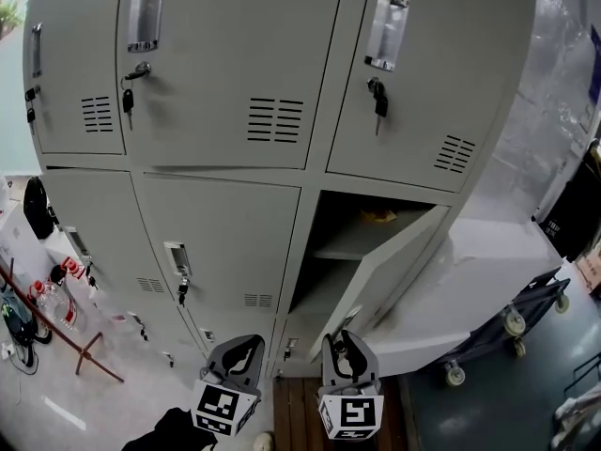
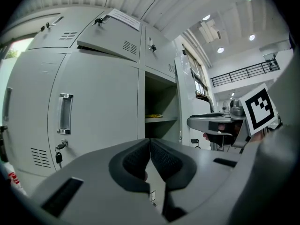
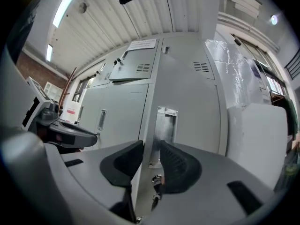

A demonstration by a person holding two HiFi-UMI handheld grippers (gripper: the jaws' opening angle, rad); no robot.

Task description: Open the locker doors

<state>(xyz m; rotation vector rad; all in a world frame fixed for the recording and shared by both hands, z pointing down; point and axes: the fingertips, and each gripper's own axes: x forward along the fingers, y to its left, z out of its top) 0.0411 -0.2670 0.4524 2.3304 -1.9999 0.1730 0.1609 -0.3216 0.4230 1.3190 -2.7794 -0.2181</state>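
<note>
Right gripper (image 1: 346,348) is clamping the half-open lower-right locker door (image 1: 392,263) by its edge; left gripper (image 1: 240,353) is hanging closed, empty; other doors (image 1: 225,64) are waiting.

From head height we look steeply down the face of the lockers (image 1: 216,73), while our left and right gripper views sit low and close, facing them from in front, all three sharing the open door (image 1: 390,271).

The lower right door (image 1: 390,271) stands half open, baring its compartment (image 1: 343,216). A white block (image 1: 488,252) crowds the door's far side.
</note>
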